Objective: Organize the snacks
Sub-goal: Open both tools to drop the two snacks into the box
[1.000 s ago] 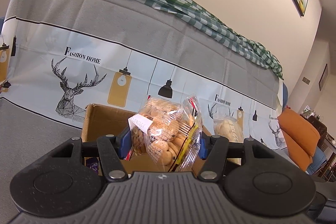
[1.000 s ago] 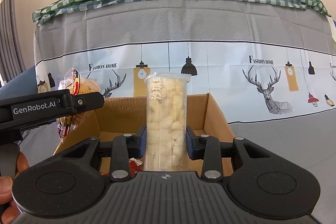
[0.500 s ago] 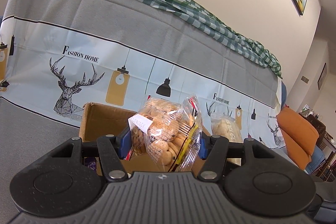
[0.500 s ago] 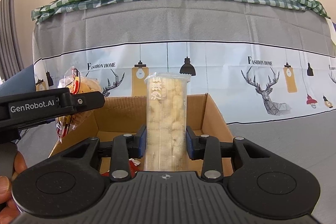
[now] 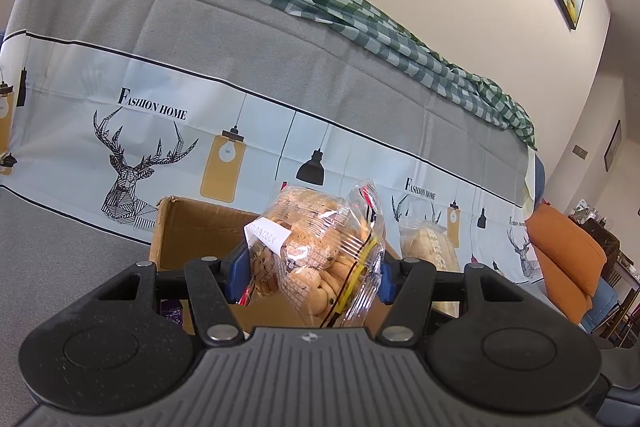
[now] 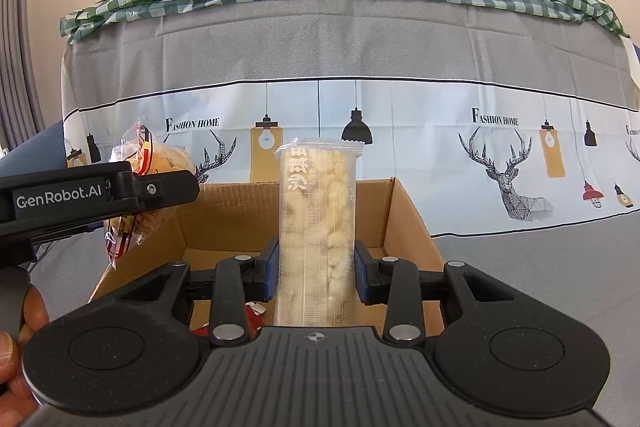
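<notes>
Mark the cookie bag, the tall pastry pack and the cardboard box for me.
cookie bag point(image 5: 316, 259), left wrist view, clear front.
tall pastry pack point(image 6: 318, 227), right wrist view, mid body.
cardboard box point(image 6: 408, 223), right wrist view, right wall.

Little has changed over the last second. In the left wrist view the cardboard box and the deer-print cloth first slid slightly up the frame, then returned near where they began. In the right wrist view the left claw has risen slightly, and the box sits marginally lower.
</notes>
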The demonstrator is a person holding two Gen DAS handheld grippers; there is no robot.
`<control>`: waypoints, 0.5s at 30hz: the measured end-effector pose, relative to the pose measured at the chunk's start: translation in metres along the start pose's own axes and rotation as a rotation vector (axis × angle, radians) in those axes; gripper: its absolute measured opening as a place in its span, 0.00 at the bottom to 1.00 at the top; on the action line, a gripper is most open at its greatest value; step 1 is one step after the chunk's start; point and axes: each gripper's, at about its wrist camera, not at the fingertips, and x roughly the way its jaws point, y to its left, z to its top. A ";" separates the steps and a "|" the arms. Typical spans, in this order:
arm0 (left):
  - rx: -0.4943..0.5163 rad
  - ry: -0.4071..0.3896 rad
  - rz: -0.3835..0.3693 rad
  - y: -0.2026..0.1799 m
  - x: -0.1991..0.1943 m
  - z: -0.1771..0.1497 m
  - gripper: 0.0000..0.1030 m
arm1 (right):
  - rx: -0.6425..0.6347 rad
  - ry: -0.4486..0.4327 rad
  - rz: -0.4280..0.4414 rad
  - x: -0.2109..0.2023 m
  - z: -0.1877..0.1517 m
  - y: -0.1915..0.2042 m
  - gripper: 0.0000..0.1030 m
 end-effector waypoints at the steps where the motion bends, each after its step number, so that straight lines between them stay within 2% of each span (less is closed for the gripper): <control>1: -0.001 0.001 0.000 -0.001 0.000 0.000 0.62 | 0.000 -0.002 -0.002 0.000 0.000 0.000 0.37; 7: -0.002 0.001 -0.010 -0.001 -0.001 0.001 0.65 | -0.002 -0.003 -0.007 0.000 -0.001 0.000 0.37; 8: 0.000 -0.007 -0.010 -0.002 -0.002 0.002 0.70 | 0.004 -0.004 -0.013 0.000 -0.002 0.000 0.38; 9: 0.001 -0.018 -0.008 -0.002 -0.003 0.003 0.88 | 0.013 0.001 -0.014 0.001 -0.001 -0.001 0.38; 10: -0.003 -0.031 -0.002 -0.001 -0.005 0.004 0.98 | 0.021 0.012 -0.017 0.003 -0.001 -0.002 0.49; 11: -0.008 -0.038 0.001 -0.001 -0.007 0.005 0.99 | 0.027 0.019 -0.031 0.004 -0.002 -0.002 0.70; 12: -0.009 -0.038 0.002 0.000 -0.007 0.007 0.99 | 0.036 0.017 -0.045 0.004 -0.002 -0.004 0.78; 13: -0.007 -0.034 0.001 -0.001 -0.007 0.008 0.99 | 0.045 0.014 -0.045 0.004 -0.002 -0.005 0.82; 15: -0.005 -0.025 0.014 0.000 -0.007 0.009 0.99 | 0.053 0.008 -0.039 0.003 -0.001 -0.006 0.81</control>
